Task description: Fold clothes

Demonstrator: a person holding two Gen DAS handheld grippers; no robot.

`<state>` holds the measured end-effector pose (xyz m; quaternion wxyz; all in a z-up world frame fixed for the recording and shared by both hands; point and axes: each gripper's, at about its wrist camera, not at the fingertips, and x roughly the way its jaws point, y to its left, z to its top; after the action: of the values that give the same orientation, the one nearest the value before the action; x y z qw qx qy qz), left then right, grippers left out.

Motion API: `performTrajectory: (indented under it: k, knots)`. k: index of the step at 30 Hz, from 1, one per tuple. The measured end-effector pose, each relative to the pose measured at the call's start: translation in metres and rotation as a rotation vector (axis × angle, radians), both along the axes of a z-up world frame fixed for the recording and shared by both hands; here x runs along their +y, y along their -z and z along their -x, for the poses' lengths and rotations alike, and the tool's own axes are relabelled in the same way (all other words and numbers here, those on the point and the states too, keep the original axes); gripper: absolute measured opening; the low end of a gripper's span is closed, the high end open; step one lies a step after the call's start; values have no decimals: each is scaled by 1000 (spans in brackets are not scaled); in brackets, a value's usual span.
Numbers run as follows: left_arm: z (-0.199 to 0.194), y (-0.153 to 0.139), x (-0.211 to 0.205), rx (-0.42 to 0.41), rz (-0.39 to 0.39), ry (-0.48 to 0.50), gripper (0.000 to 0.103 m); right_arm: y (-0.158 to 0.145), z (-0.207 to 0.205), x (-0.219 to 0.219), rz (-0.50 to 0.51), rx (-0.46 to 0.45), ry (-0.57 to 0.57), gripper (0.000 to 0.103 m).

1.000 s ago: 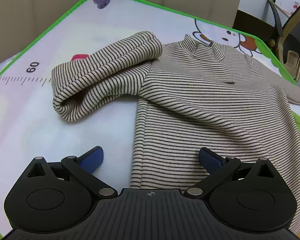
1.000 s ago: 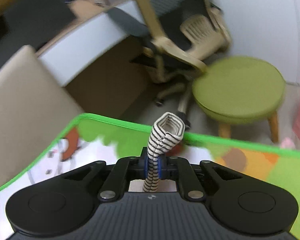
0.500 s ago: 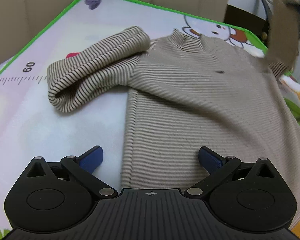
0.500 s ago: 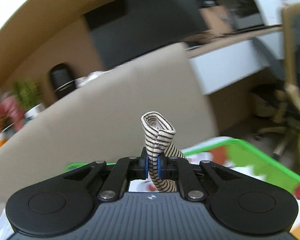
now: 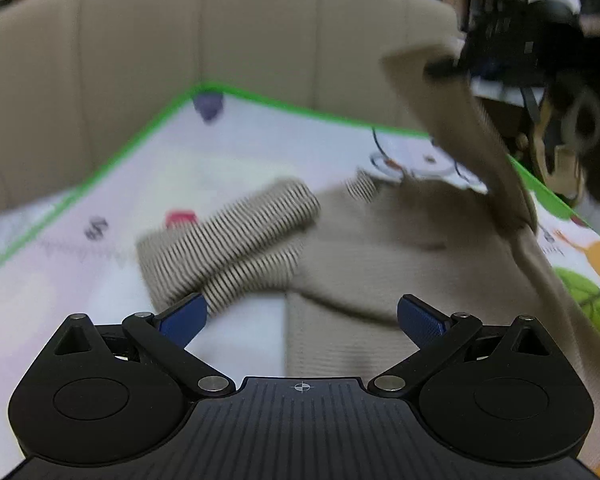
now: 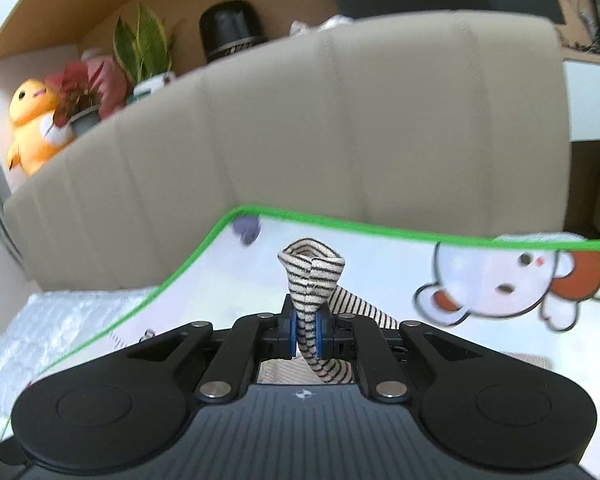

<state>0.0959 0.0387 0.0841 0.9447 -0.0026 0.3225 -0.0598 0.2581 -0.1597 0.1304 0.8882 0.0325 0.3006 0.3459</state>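
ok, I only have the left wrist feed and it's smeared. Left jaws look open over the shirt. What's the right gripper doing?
Observer: The right gripper is shut on the sleeve cuff, striped fabric pinched between its blue pads.
Operator: Is the cuff flat in the grip?
Observer: No, it is bunched; a loop of it stands above the fingers.
Operator: Which way is that camera facing?
Observer: Toward the beige sofa back, across the green-edged play mat.
Operator: Anything behind the sofa?
Observer: A shelf with a yellow plush toy and a potted plant.
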Motion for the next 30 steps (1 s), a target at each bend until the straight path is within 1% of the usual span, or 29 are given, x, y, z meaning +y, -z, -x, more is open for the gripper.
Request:
performTrajectory:
  k: [2, 4, 5, 6, 8, 11, 14, 16, 18, 19, 21, 22, 23, 24, 25, 26, 27, 28, 30]
  knots:
    - [-2, -2, 5, -1, 2, -13, 103, 6, 4, 9, 11, 11, -9, 10]
    - [-3, 0, 7, 7, -2, -15, 103, 9, 6, 17, -9, 24, -27, 21]
    - [-4, 1, 8, 10, -7, -15, 103, 9, 6, 19, -28, 37, -37, 23]
    - [-4, 2, 8, 8, -16, -13, 103, 7, 6, 20, -47, 42, -45, 29]
    - [-4, 3, 9, -13, -42, -9, 103, -1, 8, 19, -75, 31, -61, 33]
    - [-8, 1, 10, -71, -96, -13, 103, -11, 14, 16, -51, -23, -82, 35]
    - [-24, 4, 6, -121, -174, -25, 103, -12, 17, 12, 24, -23, -100, 35]
    - [-38, 10, -2, -144, -236, -25, 103, -9, 17, 11, 98, 3, -123, 35]
    - [-54, 18, -9, -160, -300, -17, 103, -3, 16, 13, 159, 49, -148, 35]
    - [-64, 23, -14, -155, -326, -6, 103, 0, 15, 14, 174, 74, -160, 35]
    - [-80, 33, -20, -134, -361, 3, 103, 2, 10, 21, 160, 129, -178, 36]
    - [-85, 37, -21, -129, -371, -1, 101, 4, 8, 26, 148, 156, -188, 40]
    - [-87, 38, -21, -135, -376, -9, 74, 6, 5, 30, 128, 181, -198, 43]
    - [-87, 38, -22, -138, -386, -18, 54, 8, 2, 36, 101, 204, -202, 47]
    - [-86, 36, -21, -130, -380, -23, 23, 12, -1, 41, 74, 225, -199, 52]
    - [-86, 34, -19, -121, -374, -28, 17, 16, -4, 47, 52, 249, -195, 52]
    - [-82, 31, -19, -131, -363, -30, 17, 22, -7, 53, 30, 272, -186, 52]
    - [-77, 28, -20, -152, -376, -23, 14, 27, -11, 58, 15, 295, -177, 53]
    - [-65, 23, -23, -189, -401, -5, 13, 39, -17, 72, 7, 344, -168, 53]
